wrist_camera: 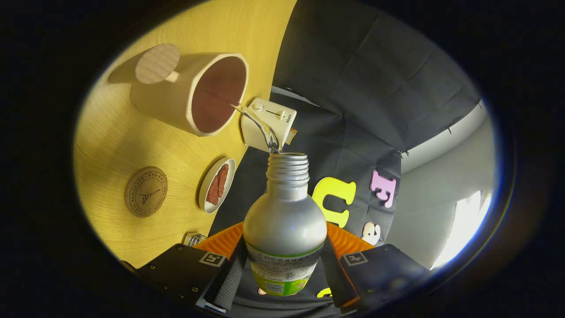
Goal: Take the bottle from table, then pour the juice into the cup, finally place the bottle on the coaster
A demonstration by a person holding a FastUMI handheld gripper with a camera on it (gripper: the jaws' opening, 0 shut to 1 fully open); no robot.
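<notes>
Pouring is underway: the gripper (282, 269), jaws clamped on the silver bottle (284, 221), tips it so a clear stream arcs into the cup (190, 92) on the bench (114, 145). Step 3 remains, setting the bottle on the round coaster (145, 191) near the cup.

"MON AMIE" round the coaster (145, 191); bottle (284, 225) label too blurred to read

The wooden table (132, 132) carries a cup (194, 92), coaster (145, 191), small dish (216, 185) (something reddish inside) and white box (269, 123).
</notes>
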